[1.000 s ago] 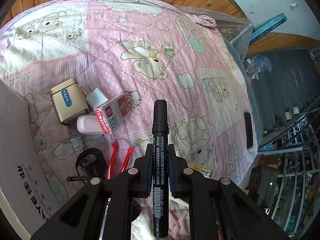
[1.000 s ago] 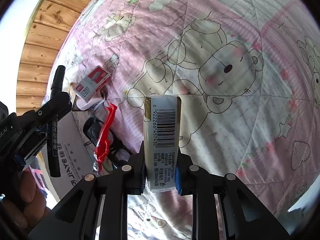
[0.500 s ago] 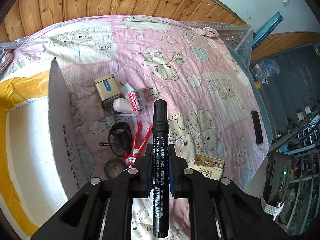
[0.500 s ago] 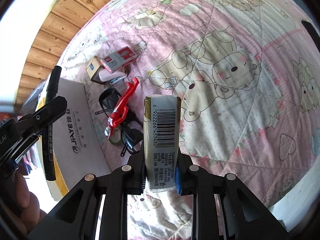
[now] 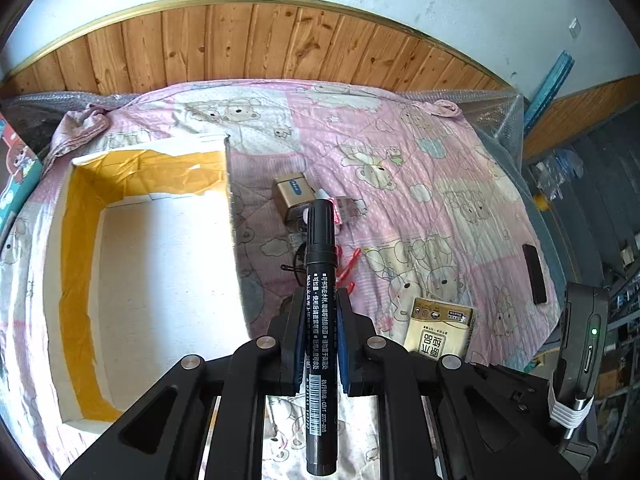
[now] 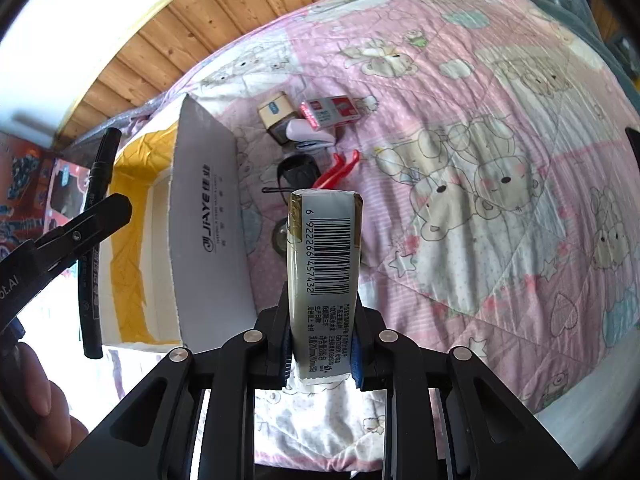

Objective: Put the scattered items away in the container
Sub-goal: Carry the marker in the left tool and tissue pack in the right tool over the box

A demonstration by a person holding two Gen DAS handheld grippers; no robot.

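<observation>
My left gripper is shut on a black marker, held in the air over the box's right wall. The open white box, lined with yellow tape, lies at the left on the pink bear quilt. My right gripper is shut on a gold-and-white tissue pack, barcode side up. The right wrist view shows the left gripper with the marker above the box. On the quilt right of the box lie a small gold box, a red staple box, red tongs and a black cord.
A tape roll lies near the box flap. A black phone rests by the quilt's right edge. Wooden wall panelling runs behind the bed. A person's hand shows at the lower left.
Both grippers have lifted up and back from the quilt with their items still held. The box has come fully into the left wrist view.
</observation>
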